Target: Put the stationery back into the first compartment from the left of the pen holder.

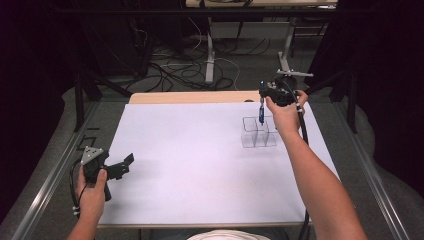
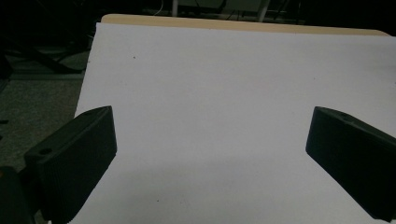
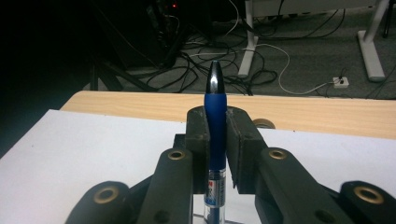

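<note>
My right gripper (image 1: 262,93) is over the far right of the table, shut on a blue pen (image 1: 261,113). The pen hangs upright over a clear plastic compartment box (image 1: 250,139); I cannot tell whether it touches the box. In the right gripper view the pads (image 3: 198,135) clamp the pen's blue grip (image 3: 215,121), and its silver tip sticks out past the gripper (image 3: 215,116). My left gripper (image 1: 125,166) is low at the near left edge of the white sheet. It stands open (image 2: 210,140) with nothing between its jaws.
A white sheet (image 1: 190,165) covers the table, with a strip of bare wood (image 1: 195,96) at the far edge. Metal rails (image 1: 55,175) run along both sides. Cables and table legs (image 1: 210,60) lie on the floor beyond.
</note>
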The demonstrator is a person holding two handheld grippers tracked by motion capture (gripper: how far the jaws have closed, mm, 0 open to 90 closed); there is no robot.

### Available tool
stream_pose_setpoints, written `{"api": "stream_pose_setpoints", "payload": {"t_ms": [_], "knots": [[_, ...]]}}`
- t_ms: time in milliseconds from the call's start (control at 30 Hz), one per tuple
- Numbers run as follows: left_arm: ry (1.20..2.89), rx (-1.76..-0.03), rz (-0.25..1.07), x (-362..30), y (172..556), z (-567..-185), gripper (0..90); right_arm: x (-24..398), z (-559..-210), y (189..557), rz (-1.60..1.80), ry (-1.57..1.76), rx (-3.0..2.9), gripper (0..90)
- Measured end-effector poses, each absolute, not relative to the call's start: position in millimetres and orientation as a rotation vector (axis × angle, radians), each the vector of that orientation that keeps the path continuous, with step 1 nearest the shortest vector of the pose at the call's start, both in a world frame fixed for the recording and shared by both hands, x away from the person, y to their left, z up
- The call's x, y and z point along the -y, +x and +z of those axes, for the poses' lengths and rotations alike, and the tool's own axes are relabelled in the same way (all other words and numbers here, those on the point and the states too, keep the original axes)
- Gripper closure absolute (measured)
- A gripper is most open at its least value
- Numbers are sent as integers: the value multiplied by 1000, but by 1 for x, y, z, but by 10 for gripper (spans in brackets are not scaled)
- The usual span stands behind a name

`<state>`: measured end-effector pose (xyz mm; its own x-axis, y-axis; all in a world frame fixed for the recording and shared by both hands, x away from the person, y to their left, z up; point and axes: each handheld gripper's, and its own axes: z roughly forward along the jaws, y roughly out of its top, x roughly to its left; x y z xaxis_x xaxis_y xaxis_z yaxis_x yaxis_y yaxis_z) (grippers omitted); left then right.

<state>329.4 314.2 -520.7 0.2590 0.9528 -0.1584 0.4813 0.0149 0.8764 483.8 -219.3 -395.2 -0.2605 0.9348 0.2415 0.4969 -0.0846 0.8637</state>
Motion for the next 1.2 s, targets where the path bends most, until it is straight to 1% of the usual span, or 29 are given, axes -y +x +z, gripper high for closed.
{"api": "stream_pose_setpoints", "payload": {"t_ms": [433,1200], "knots": [[1611,-1359,645,-315,329,-521,18,221,-404,487,1283,1564,-1751,801],[1614,-1363,639,-313,329,-521,18,195,-424,494,1293,1570,-1787,801]]}}
